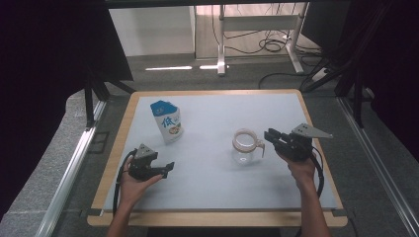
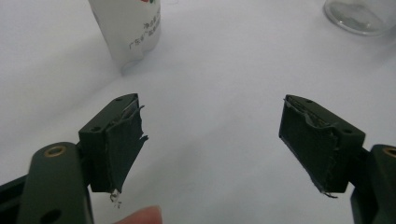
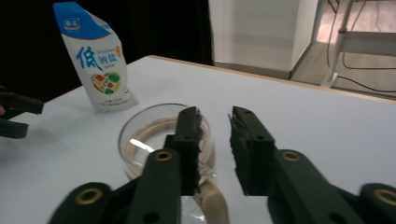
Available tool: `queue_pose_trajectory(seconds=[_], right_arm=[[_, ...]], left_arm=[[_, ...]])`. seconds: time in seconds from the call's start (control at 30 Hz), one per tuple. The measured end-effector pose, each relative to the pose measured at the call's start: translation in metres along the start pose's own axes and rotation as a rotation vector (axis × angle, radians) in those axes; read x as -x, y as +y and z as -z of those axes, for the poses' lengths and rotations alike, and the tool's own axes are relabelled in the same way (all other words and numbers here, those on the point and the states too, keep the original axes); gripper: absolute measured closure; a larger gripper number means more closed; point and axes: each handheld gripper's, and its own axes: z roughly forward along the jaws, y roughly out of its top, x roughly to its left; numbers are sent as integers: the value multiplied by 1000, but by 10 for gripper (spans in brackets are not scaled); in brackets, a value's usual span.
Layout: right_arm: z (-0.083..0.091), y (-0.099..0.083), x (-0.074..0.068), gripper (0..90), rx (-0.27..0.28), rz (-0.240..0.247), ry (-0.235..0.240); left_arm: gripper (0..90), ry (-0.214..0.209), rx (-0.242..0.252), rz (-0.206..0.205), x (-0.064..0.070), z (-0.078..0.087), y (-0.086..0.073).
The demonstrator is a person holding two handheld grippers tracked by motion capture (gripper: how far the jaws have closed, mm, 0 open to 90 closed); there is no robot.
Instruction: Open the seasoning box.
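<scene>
My right gripper [image 3: 215, 140], jaws half spread, lines up on the glass jug [image 1: 245, 147] handle [image 3: 212, 198]; next I pinch it, while my left gripper [image 2: 210, 140] waits wide open.

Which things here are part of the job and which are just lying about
In the job:
glass jug, right claw at its handle
pouch, standing, nearest the open left claw

Lying about:
cables on the floor
desk frame beyond the table
</scene>
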Motion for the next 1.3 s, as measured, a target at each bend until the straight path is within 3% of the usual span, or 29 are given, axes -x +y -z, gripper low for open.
queue_pose_trajectory(seconds=[0.1,0.37,0.7,0.97,1.3], right_arm=[[0,-3,2,896,-13,7,-34],[-4,-4,-6,900,-35,41,-34],[-10,-7,-9,900,-43,41,-37],[-15,-10,-13,900,-62,53,-27],[-17,-14,-13,900,-81,47,-27]], left_arm=[[225,-1,-5,-19,3,-2,0],[244,3,12,-31,6,0,1],[255,-17,15,-29,7,2,2],[256,-15,15,-17,4,1,2],[320,-51,29,32,2,2,3]])
